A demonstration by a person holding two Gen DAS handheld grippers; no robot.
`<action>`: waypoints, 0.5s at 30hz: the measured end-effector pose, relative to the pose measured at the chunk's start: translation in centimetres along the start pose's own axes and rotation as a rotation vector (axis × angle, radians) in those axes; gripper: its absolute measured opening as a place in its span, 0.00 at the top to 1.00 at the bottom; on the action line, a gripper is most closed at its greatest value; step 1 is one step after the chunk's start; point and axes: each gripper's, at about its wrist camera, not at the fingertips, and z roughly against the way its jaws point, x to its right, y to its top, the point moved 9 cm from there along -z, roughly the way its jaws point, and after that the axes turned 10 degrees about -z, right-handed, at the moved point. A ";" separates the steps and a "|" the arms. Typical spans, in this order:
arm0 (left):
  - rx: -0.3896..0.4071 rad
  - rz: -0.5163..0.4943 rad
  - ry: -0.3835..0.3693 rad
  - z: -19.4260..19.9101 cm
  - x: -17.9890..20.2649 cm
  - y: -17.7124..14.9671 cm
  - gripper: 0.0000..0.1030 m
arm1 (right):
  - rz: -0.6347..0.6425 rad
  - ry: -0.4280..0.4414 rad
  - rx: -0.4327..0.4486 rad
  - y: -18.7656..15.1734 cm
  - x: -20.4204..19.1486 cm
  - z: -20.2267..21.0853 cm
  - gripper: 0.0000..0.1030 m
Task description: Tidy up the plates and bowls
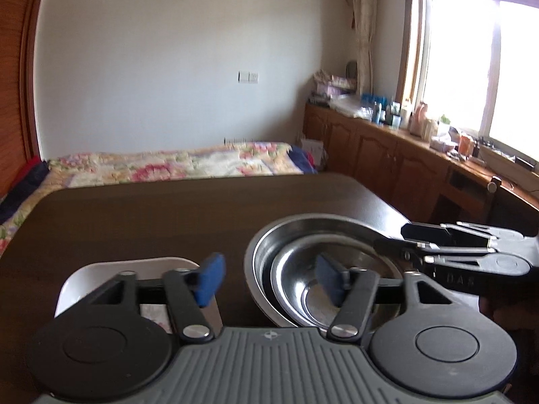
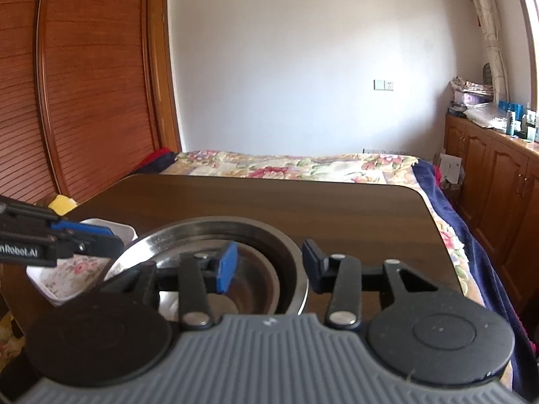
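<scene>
1. A small shiny steel bowl (image 1: 337,289) sits nested inside a larger round steel bowl (image 1: 269,245), likely stacked to save space.
2. A white square dish with a floral base (image 2: 67,279) rests just beside them.
3. The left gripper (image 1: 269,279) gapes wide, holding nothing.
4. The right gripper (image 2: 269,266) straddles the large bowl's rim, partly open, gripping nothing.
5. All rests on a dark wooden table (image 1: 151,219) in a bedroom, before a flowered quilt (image 2: 286,165).

Each hand-held gripper, the left (image 1: 269,277) and the right (image 2: 269,266), is built from black linkage arms pinned with round silver screws, two black discs and a ribbed grey housing stamped with a small emblem. The fingers (image 1: 210,277) are capped with blue pads. White lettering ending "nRobot.AI" is printed along one side.
</scene>
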 end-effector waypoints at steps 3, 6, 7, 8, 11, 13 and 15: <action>0.045 -0.043 0.040 0.3 0.2 0.0 0.00 | -0.013 0.002 0.019 -0.7 0.0 0.1 0.46; 0.068 -0.062 0.061 0.4 0.1 -0.4 0.00 | -0.010 0.003 0.034 -1.1 0.0 0.3 0.37; 0.069 -0.057 0.061 0.3 0.1 -0.5 0.00 | -0.015 0.005 0.035 -1.1 0.1 0.3 0.36; 0.068 -0.046 0.058 0.2 0.0 -0.7 0.00 | -0.019 0.004 0.035 -1.2 0.2 0.3 0.32; 0.065 -0.030 0.047 -0.2 -0.2 -1.2 0.00 | -0.020 -0.007 0.053 -1.4 0.5 0.3 0.12; 0.058 -0.029 0.043 -0.5 -0.2 -1.5 0.00 | -0.015 -0.013 0.061 -1.7 0.5 0.3 0.09; 0.047 -0.019 0.033 -0.7 -0.1 -1.7 0.00 | -0.013 -0.016 0.058 -1.9 0.4 0.2 0.06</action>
